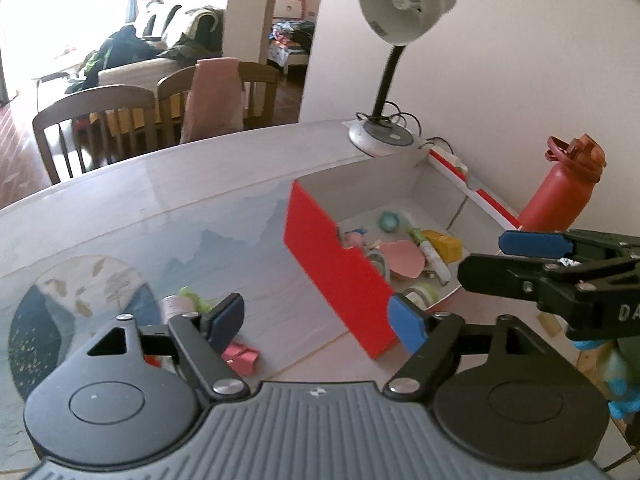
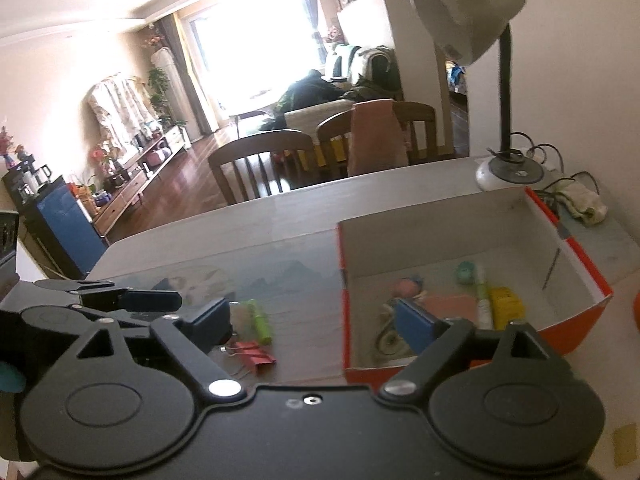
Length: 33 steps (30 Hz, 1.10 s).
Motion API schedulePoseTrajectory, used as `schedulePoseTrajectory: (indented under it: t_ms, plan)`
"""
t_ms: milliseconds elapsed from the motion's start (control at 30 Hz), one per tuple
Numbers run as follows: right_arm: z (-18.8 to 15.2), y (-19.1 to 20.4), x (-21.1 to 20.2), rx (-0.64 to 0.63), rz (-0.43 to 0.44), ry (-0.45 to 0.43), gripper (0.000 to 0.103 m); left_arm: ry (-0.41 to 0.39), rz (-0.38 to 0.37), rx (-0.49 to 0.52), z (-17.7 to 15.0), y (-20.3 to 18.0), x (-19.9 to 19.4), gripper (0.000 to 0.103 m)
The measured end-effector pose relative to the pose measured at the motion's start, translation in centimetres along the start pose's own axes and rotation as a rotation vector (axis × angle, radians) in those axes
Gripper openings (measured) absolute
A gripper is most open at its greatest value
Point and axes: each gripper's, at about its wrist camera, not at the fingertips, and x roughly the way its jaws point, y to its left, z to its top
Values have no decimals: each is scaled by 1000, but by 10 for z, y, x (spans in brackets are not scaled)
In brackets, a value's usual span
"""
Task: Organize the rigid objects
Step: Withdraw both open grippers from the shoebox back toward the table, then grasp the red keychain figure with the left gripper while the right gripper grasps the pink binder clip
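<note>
An open red cardboard box (image 1: pixel 332 256) stands on the table and holds several small items, among them a pink piece (image 1: pixel 402 260), a yellow block (image 1: pixel 444 244), a marker (image 1: pixel 430 252) and tape rolls. My left gripper (image 1: pixel 316 322) hovers open in front of the box's near corner, holding nothing. Under it on the table lie a pink binder clip (image 1: pixel 240 356) and a green item (image 1: pixel 188 300). My right gripper (image 2: pixel 314 326) is open and empty, above the box's left wall (image 2: pixel 344 300). A red binder clip (image 2: pixel 254 354) and a green highlighter (image 2: pixel 260 320) lie left of the box.
A desk lamp (image 1: pixel 396 12) stands behind the box with its cables by the wall. A red water bottle (image 1: pixel 560 196) is right of the box. Wooden chairs (image 2: pixel 260 160) line the table's far edge. A crumpled cloth (image 2: pixel 584 204) lies near the wall.
</note>
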Motion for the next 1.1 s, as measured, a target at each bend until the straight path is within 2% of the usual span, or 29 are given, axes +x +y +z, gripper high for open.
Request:
schedulePoseTrajectory:
  t_ms: [200, 467, 567, 700, 767, 1100]
  plan:
    - [-9, 18, 6, -15, 22, 17, 95, -15, 16, -39, -12, 24, -17, 81]
    - [-18, 36, 17, -50, 42, 48, 95, -53, 1, -111, -33, 58, -38, 88]
    - [-22, 43, 22, -68, 52, 58, 95, -45, -10, -146, -41, 69, -38, 88]
    - [-30, 55, 30, -110, 59, 78, 95, -41, 12, -182, -51, 82, -36, 89]
    - [-34, 61, 34, -129, 61, 89, 95, -40, 26, -199, -55, 89, -35, 103]
    - [-48, 77, 57, -176, 53, 141, 94, -1, 99, -289, -73, 125, -12, 103]
